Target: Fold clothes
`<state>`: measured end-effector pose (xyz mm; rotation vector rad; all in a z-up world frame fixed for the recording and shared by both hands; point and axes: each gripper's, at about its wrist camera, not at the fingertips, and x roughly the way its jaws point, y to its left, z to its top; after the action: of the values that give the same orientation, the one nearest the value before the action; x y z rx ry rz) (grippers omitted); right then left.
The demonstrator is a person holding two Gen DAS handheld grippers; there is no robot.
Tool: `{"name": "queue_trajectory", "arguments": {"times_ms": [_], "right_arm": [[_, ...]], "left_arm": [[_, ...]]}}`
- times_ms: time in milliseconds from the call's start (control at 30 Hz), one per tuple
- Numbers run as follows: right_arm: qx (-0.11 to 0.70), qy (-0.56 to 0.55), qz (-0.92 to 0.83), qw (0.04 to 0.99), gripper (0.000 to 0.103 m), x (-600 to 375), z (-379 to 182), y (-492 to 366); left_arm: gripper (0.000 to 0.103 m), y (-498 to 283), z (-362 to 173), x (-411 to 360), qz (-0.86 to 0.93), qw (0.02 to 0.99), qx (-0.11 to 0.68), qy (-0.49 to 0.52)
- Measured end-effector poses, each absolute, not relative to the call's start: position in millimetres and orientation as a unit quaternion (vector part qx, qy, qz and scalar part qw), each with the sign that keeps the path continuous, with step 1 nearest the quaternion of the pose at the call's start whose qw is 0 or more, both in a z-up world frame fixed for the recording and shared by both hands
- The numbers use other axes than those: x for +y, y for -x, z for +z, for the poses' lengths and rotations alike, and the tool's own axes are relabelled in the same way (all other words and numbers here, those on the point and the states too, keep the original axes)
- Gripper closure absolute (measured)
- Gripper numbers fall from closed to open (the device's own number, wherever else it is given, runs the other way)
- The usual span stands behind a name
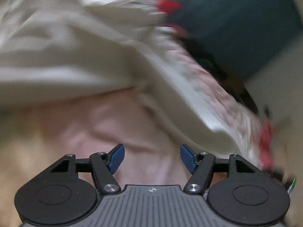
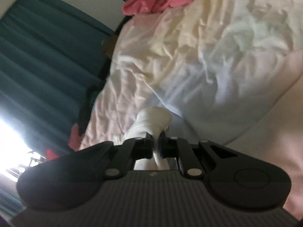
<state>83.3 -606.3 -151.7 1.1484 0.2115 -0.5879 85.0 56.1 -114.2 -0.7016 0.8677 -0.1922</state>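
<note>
The right gripper (image 2: 156, 147) pinches a bunched white cotton garment (image 2: 151, 121) over the pale pink bedsheet (image 2: 113, 104); the left gripper (image 1: 152, 158) gapes wide (nothing between its blue pads).

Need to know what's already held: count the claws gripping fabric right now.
1. The right claw is shut on a bunched edge of the white garment over the pale pink bedsheet. The left claw is open, empty, above the sheet.

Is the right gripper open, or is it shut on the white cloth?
Shut. The right gripper has its fingers nearly together, and a bunched bit of the white cloth is pinched between them.
</note>
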Motion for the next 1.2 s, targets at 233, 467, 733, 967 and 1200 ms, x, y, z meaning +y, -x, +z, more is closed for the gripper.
{"name": "queue_trajectory", "arguments": {"times_ms": [233,467,733,967,1200], "right_arm": [[0.096,-0.528,-0.27,0.8,0.094,-602,-146,-86],[0.089,-0.516,-0.285,0.803,0.094,-600,-142,-80],[0.07,-0.518,-0.314,0.793,0.094,-597,-131,-67],[0.068,-0.468,-0.375,0.798,0.095,-579,-103,-38],[0.216,-0.455,-0.414,0.759,0.094,-585,-129,-36]], "left_arm": [[0.039,-69,-142,144,0.049,0.77,0.323,0.548],[0.092,-64,-137,204,0.151,0.739,0.262,0.603],[0.096,-50,-22,270,0.123,0.812,0.221,0.525],[0.096,-11,-7,324,0.12,0.806,0.282,0.507],[0.089,12,-75,353,0.151,0.792,0.364,0.466]]}}
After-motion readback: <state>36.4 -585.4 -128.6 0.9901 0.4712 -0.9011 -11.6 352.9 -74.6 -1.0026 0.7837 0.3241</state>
